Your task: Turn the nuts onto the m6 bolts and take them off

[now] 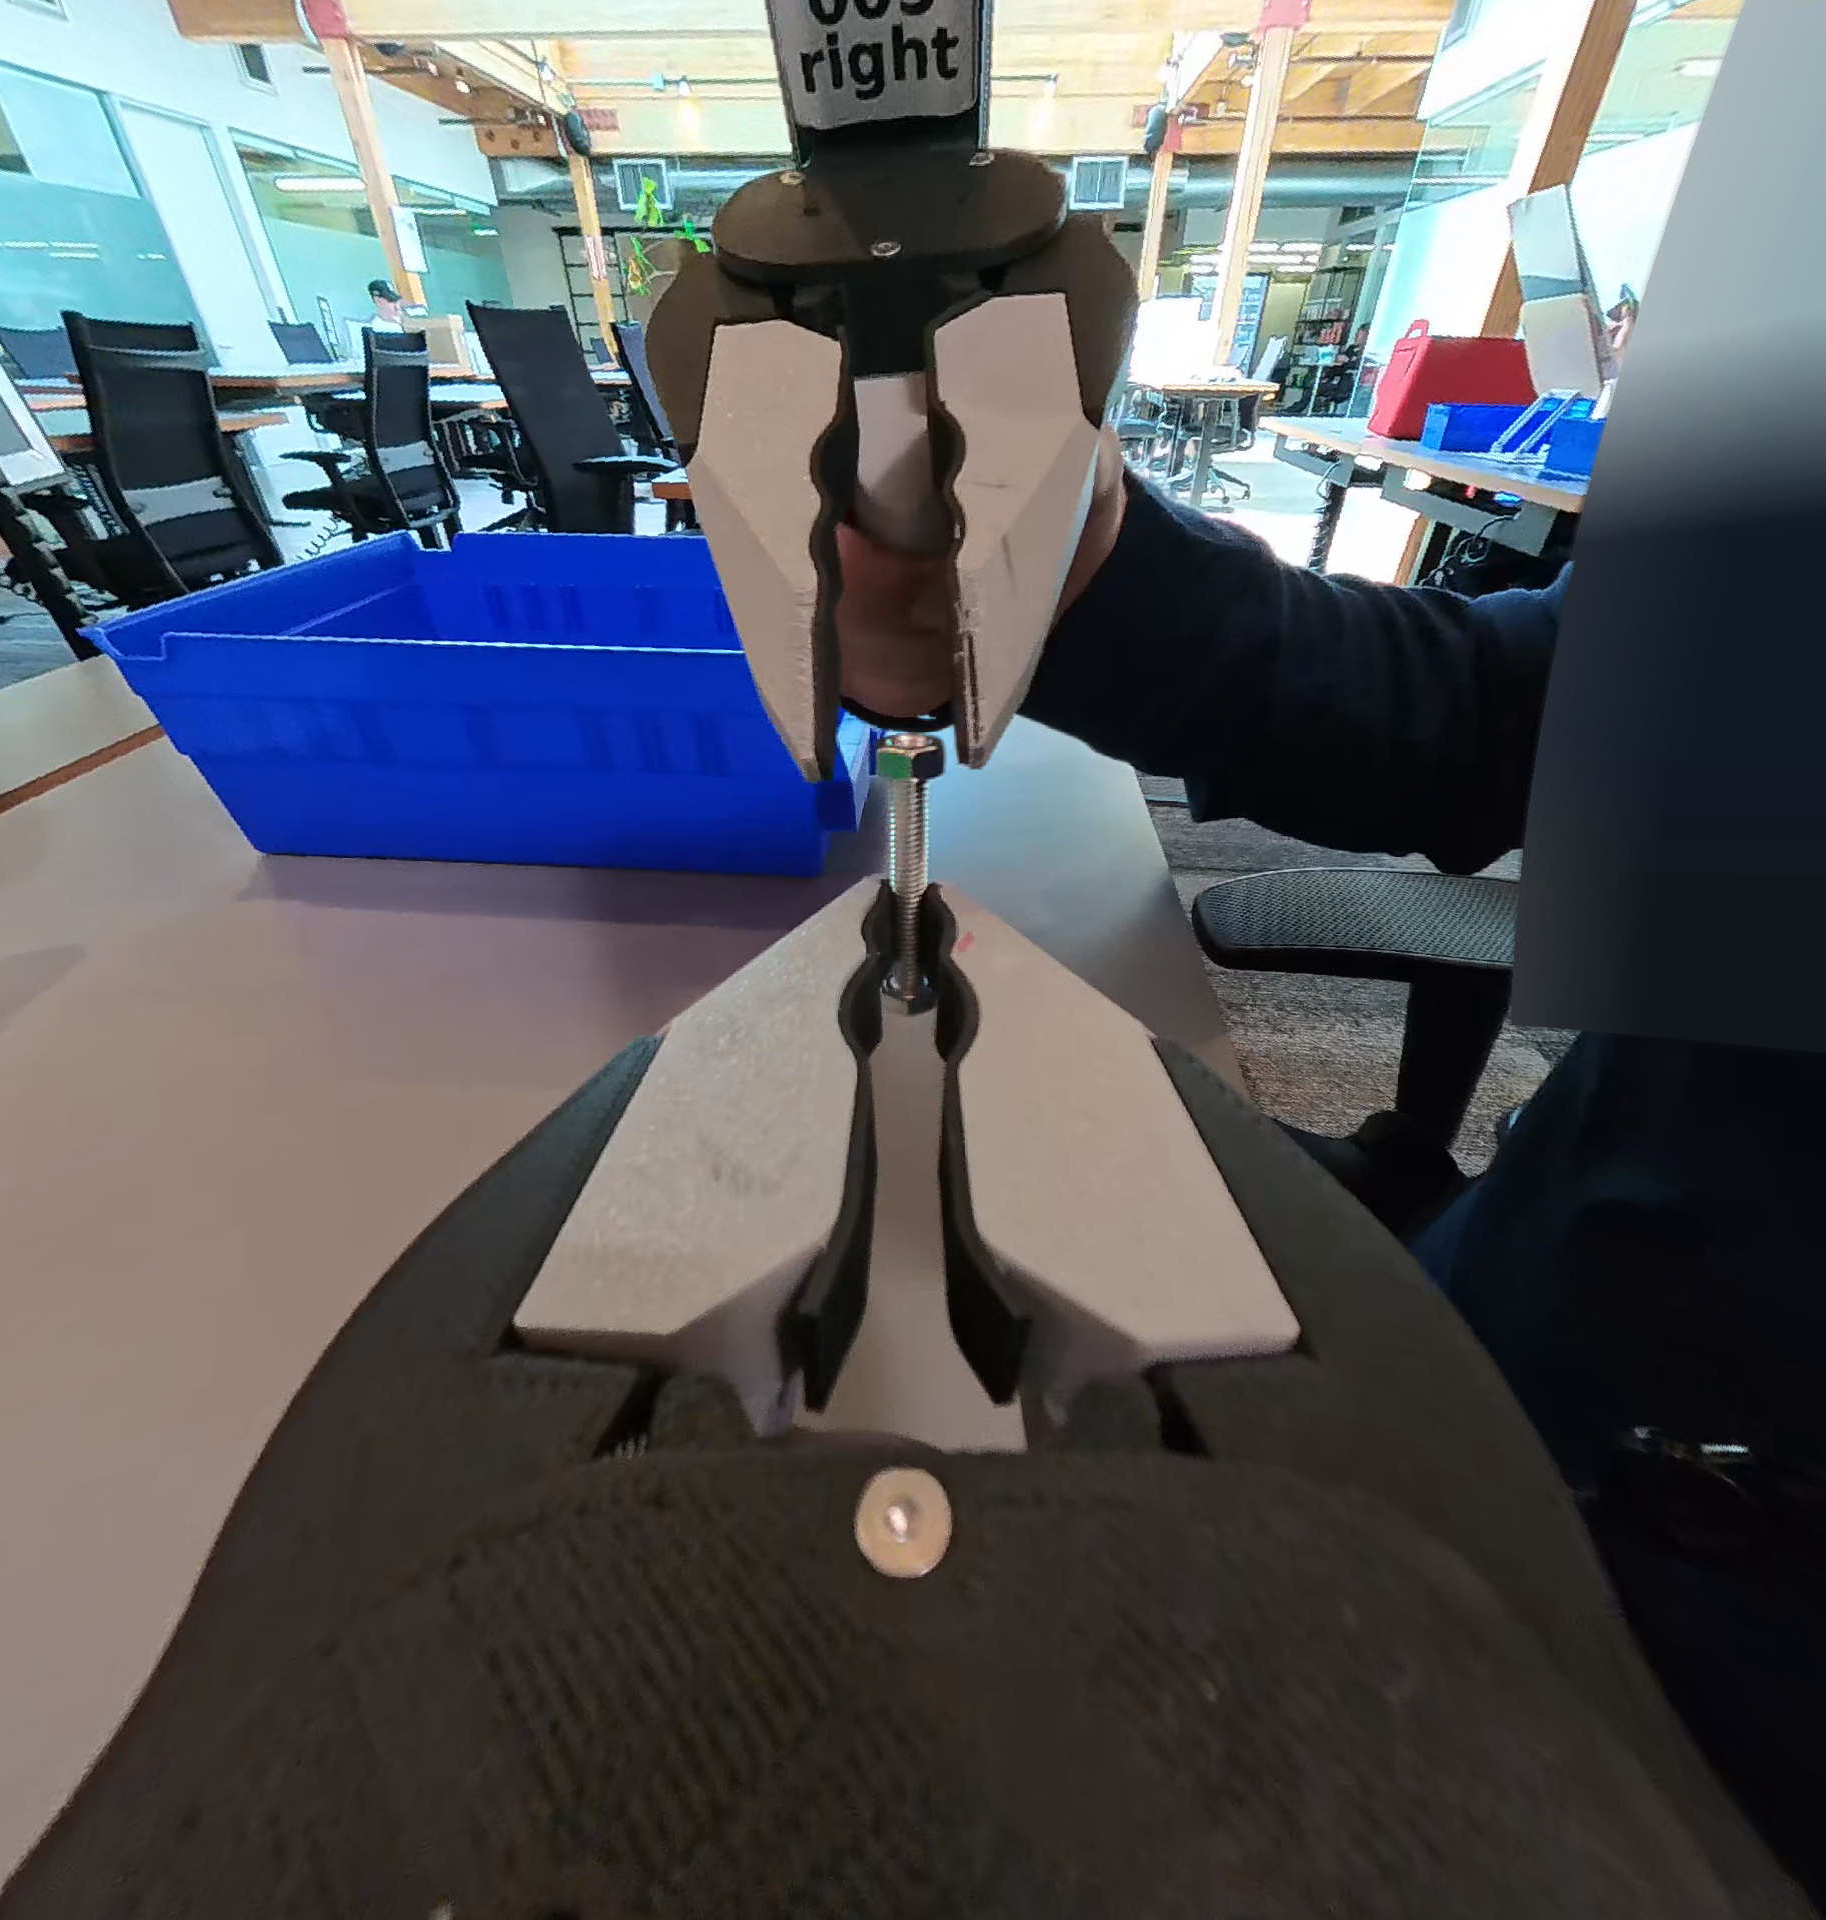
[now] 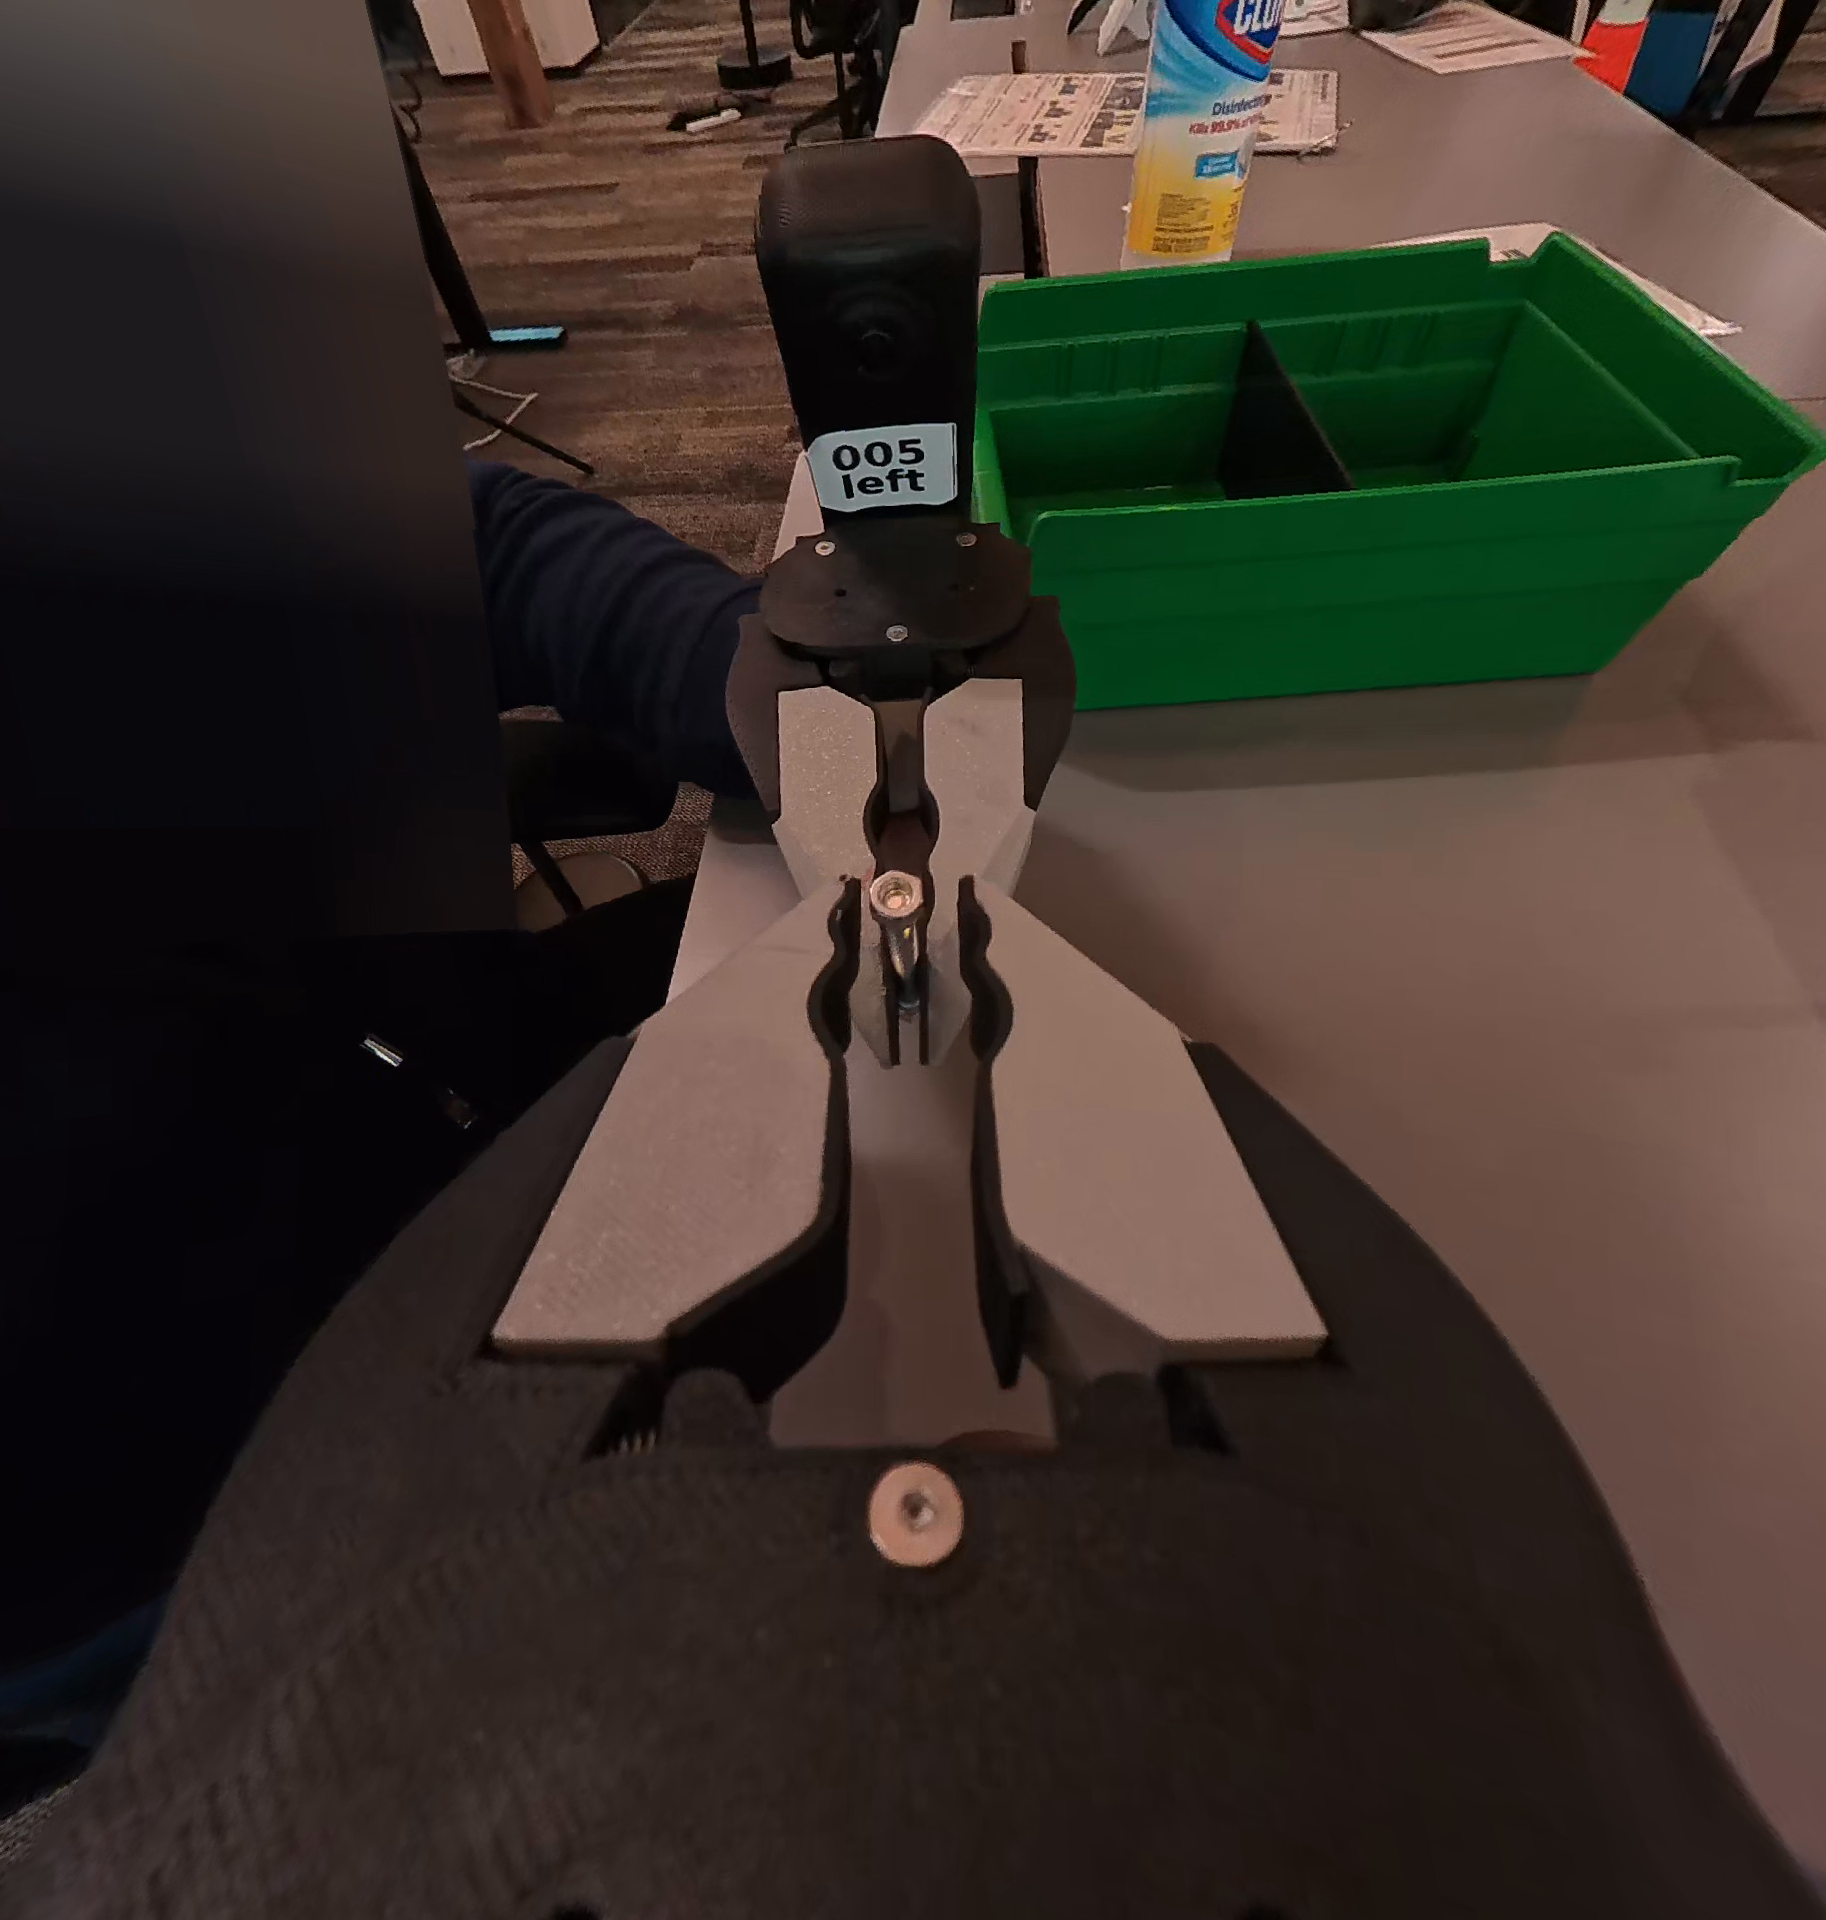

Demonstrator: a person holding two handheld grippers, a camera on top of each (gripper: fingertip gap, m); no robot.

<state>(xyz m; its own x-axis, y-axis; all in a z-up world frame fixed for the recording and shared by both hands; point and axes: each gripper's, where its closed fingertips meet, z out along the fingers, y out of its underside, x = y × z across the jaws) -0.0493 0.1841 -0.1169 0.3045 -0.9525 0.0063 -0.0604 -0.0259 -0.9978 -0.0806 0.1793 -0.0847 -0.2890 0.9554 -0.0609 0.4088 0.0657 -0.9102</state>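
My left gripper [image 1: 909, 904] is shut on a silver M6 bolt [image 1: 907, 831], gripping it near its head, with the threaded end pointing away from me. A hex nut [image 1: 907, 767] with a green mark sits at the far end of the bolt. My right gripper [image 1: 896, 764] faces the left one, open, with its fingertips on either side of the nut and a small gap on each side. In the right wrist view the nut [image 2: 893, 894] lies between the tips of my right gripper [image 2: 906, 894], and the left gripper [image 2: 909, 1044] holds the bolt [image 2: 904, 951] behind it.
A blue bin [image 1: 473, 707] stands on the grey table [image 1: 265, 1039] beyond the left gripper. A green bin [image 2: 1356, 582] with a black divider stands at the right, a spray bottle [image 2: 1195, 135] behind it. A dark sleeve [image 1: 1304, 686] and a chair armrest [image 1: 1356, 925] are at the table edge. My left and right fingertips are right by each other.
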